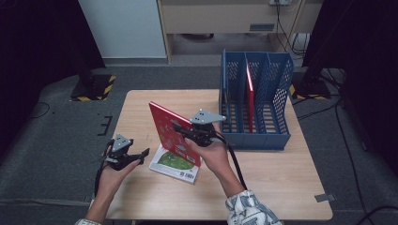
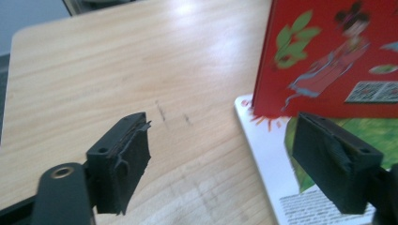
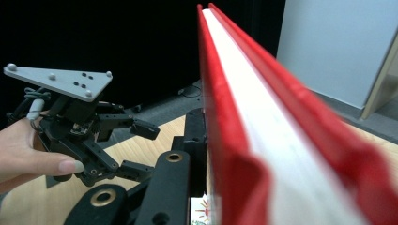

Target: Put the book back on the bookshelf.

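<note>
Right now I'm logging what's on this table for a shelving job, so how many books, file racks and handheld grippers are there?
Books: 3 (red hardcover picture book held upright; white-and-green paperback lying flat; thin red book standing in the rack)
Blue plastic mesh file racks: 1
Black handheld grippers: 2 (left gripper, right gripper)
Total: 6

Three books: a red one held (image 1: 170, 126), one flat (image 1: 174, 165), one racked (image 1: 250, 96); one blue rack (image 1: 256, 136); two grippers.

The right gripper (image 1: 187, 132) clamps a tilted red hardcover book (image 1: 170, 130); at nine o'clock, the left gripper (image 1: 136, 157) hovers with jaws apart.
</note>
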The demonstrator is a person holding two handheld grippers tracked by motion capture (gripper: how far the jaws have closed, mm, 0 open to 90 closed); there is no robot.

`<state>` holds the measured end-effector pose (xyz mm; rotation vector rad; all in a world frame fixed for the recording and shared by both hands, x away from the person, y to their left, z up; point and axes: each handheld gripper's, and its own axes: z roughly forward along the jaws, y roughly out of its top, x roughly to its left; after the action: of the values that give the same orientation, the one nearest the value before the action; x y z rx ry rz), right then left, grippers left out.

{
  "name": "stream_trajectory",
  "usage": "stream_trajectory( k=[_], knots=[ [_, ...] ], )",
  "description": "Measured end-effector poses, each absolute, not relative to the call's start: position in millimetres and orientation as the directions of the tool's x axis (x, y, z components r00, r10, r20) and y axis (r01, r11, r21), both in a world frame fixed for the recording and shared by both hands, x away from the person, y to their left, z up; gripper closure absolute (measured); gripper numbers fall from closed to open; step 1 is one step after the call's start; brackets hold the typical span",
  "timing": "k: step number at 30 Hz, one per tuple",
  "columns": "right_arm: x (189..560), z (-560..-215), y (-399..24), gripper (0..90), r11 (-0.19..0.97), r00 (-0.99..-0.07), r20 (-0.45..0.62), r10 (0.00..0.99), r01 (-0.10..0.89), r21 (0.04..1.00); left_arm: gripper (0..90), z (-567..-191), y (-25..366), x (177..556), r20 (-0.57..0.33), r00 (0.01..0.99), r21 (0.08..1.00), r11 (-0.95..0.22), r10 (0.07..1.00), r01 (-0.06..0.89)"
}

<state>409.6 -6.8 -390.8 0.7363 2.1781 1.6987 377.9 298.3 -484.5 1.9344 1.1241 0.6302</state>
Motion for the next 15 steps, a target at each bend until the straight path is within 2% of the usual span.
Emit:
stream_trajectory(
  k=[5, 15],
  knots=[
    [407.8, -388.4, -9.5, 79.4, 0.178, -0.816, 0.082, 0.572, 0.221, 0.959, 10.9, -493.2, 303.1, 380.6, 0.045, 0.469, 0.804, -0.311, 0.882, 0.506],
    [403.3, -378.5, -21.4, 79.5, 0.161, -0.799, 0.084, 0.596, 0.221, 0.962, 8.2, -504.5, 307.9, 383.9, 0.084, 0.451, 0.769, -0.346, 0.888, 0.537]
  ],
)
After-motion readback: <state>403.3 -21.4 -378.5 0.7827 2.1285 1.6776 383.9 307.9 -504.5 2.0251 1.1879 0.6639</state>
